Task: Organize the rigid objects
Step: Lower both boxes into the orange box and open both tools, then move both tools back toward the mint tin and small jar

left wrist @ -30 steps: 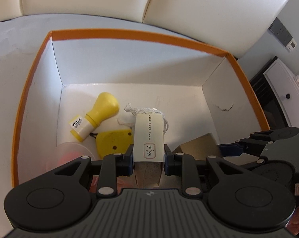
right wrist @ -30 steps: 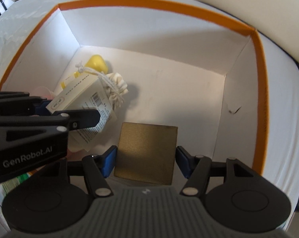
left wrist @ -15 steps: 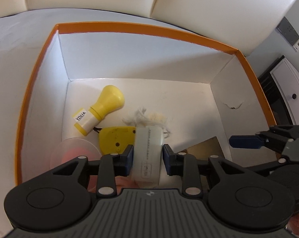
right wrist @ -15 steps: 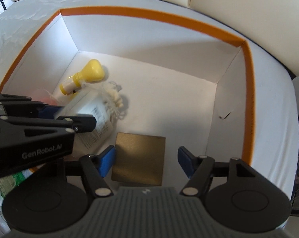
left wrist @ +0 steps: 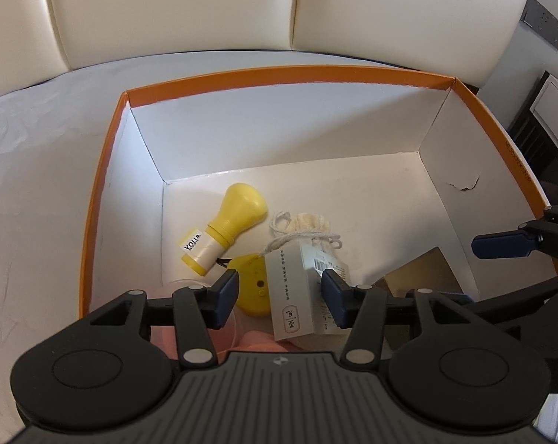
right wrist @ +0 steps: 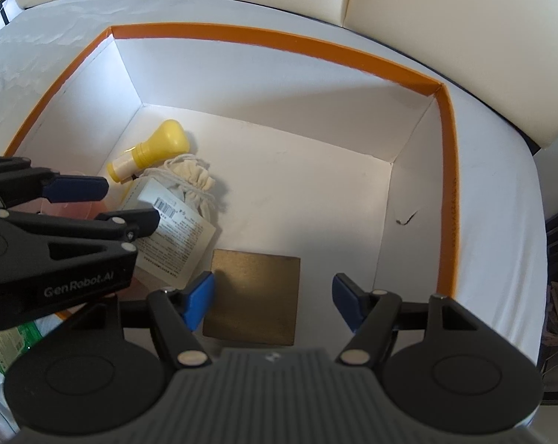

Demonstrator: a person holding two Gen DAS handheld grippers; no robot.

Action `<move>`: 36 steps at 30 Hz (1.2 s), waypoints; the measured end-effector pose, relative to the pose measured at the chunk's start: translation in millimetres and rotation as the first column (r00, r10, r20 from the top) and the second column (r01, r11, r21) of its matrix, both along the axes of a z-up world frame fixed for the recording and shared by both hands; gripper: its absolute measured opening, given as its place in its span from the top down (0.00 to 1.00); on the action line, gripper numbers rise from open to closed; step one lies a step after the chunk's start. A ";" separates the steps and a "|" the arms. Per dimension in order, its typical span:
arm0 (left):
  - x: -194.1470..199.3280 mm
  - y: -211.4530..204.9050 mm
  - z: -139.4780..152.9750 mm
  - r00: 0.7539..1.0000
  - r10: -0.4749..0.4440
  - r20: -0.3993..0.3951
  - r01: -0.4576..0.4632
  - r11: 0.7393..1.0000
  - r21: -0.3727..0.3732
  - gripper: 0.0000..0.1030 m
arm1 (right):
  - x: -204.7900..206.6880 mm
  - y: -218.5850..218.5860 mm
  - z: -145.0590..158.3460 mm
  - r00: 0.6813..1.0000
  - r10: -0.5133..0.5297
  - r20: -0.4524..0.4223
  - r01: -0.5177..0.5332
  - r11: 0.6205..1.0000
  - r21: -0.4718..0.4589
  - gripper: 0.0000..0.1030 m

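A white box with an orange rim (left wrist: 316, 74) (right wrist: 279, 42) holds everything. My left gripper (left wrist: 280, 294) (right wrist: 108, 203) hangs over its near left part, jaws opening. A white carton (left wrist: 290, 288) (right wrist: 171, 229) tied to a cloth drawstring pouch (left wrist: 308, 222) (right wrist: 190, 177) lies between the jaws, free of the left pad. Beside it lie a yellow bulb-shaped bottle (left wrist: 234, 218) (right wrist: 156, 148) and a flat yellow piece (left wrist: 253, 288). My right gripper (right wrist: 273, 303) stands open above a flat brown square box (right wrist: 254, 296) (left wrist: 423, 270) on the floor, pads clear of its sides.
A clear round lid with something pink under it (left wrist: 201, 296) lies at the box's near left corner. The box stands on a white tablecloth (left wrist: 38, 185), with cream seat cushions (left wrist: 167, 11) behind. A green-labelled packet (right wrist: 4, 344) lies outside the box, near left.
The left jaws have spread and let go of the white carton, which now rests lower beside the yellow piece. The right jaws widened a little around the brown box. Both cameras see more of the box.
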State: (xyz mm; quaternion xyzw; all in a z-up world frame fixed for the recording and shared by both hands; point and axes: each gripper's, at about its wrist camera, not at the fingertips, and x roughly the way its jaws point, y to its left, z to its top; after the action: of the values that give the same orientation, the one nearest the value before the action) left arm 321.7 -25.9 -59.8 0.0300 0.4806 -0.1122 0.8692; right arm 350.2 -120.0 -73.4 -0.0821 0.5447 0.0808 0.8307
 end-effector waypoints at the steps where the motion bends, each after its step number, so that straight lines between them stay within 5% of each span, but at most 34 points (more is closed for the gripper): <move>1: -0.9 1.4 1.8 1.000 0.007 0.010 -0.007 1.000 -0.007 0.41 | -0.1 0.3 0.6 1.000 -0.003 0.002 0.003 1.000 -0.001 0.33; 8: -12.7 15.1 27.3 0.995 0.021 0.093 -0.005 0.986 -0.169 0.39 | -11.3 1.1 16.9 0.998 0.001 0.059 -0.001 1.000 -0.002 0.31; 14: -45.2 14.8 55.8 0.965 -0.007 0.260 0.070 0.970 -0.234 0.37 | -32.5 -0.5 39.1 0.984 -0.007 0.179 0.003 1.000 0.020 0.26; 25: -113.0 15.7 92.5 0.916 -0.048 0.399 0.122 0.979 -0.161 0.37 | -109.6 -0.2 76.4 0.900 -0.052 0.432 0.007 0.994 0.105 0.25; 32: -149.3 25.2 81.1 0.917 -0.066 0.393 0.123 0.985 -0.122 0.37 | -168.2 8.8 68.8 0.851 -0.097 0.516 0.020 0.988 0.153 0.25; 36: -160.7 32.9 64.0 0.949 -0.083 0.303 0.120 0.987 -0.105 0.37 | -193.1 10.8 46.3 0.859 -0.132 0.494 0.049 0.983 0.177 0.24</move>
State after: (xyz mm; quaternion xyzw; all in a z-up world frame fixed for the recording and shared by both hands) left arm 161.0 7.0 4.2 0.0183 0.3341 -0.1802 0.9250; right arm 157.1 -109.2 -27.1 -0.0085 0.3041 0.0602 0.9507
